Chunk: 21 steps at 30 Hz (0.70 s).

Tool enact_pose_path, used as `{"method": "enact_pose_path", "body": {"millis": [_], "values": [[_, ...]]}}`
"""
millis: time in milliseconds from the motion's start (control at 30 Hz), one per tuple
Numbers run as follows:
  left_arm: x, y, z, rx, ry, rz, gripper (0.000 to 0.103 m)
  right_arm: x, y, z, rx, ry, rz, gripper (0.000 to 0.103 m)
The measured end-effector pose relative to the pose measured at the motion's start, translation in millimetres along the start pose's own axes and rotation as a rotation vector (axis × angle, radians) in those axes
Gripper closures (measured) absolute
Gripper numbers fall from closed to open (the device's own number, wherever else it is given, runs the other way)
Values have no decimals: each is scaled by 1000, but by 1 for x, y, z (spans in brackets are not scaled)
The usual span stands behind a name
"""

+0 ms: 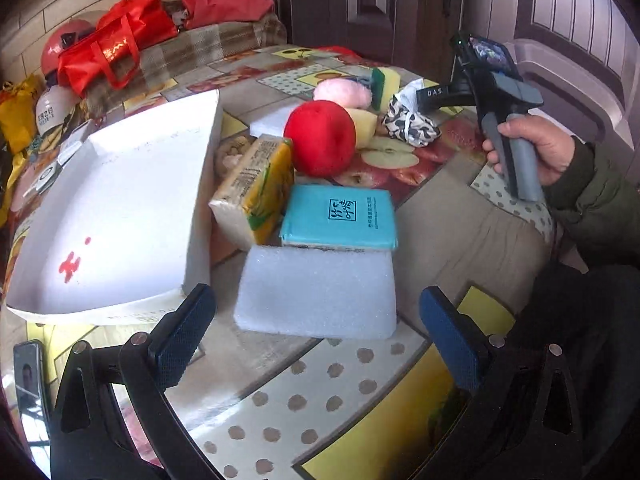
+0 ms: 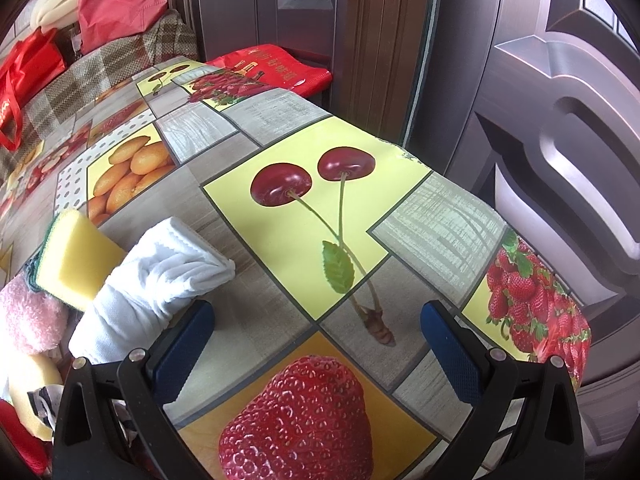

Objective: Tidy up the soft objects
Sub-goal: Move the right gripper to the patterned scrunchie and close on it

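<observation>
A white foam pad (image 1: 318,292) lies just ahead of my open left gripper (image 1: 318,334), nothing between its fingers. Behind the pad sit a teal tissue pack (image 1: 340,216), a yellow tissue pack (image 1: 256,188), a red plush ball (image 1: 320,138), a pink puff (image 1: 344,92), a yellow-green sponge (image 1: 386,80) and a patterned cloth (image 1: 410,122). A white shallow box (image 1: 120,208) stands to the left. My right gripper (image 2: 318,340) is open over the bare tablecloth, with a rolled white cloth (image 2: 156,280), the sponge (image 2: 76,260) and the puff (image 2: 28,316) at its left.
A fruit-print tablecloth (image 2: 340,208) covers the table, whose right edge drops off beside a brown door (image 2: 560,140). Red bags (image 1: 108,52) and a helmet (image 1: 60,44) pile up at the back left. A person's hand (image 1: 536,148) holds the right tool. A phone (image 1: 28,384) lies at front left.
</observation>
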<state>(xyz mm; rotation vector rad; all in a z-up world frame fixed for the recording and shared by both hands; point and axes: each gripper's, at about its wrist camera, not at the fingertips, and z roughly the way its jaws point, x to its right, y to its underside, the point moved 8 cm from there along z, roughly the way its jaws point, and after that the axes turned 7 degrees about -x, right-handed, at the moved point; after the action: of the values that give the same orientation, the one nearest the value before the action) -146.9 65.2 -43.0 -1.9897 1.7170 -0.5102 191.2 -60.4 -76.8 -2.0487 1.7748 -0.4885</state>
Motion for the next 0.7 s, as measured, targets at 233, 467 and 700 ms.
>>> {"method": "enact_pose_path", "body": {"millis": [233,467,700], "values": [[-2,-2,21,-62,-14,-7,1,3,-1,-26,65,-307,-37,0],[-2,-5,30,-99,1,13,1,-27,10,-110,305,-609,-297,0],[-3,-4,32,-120,34,1,4,-89,55,-100,204,-572,-664,0]]}}
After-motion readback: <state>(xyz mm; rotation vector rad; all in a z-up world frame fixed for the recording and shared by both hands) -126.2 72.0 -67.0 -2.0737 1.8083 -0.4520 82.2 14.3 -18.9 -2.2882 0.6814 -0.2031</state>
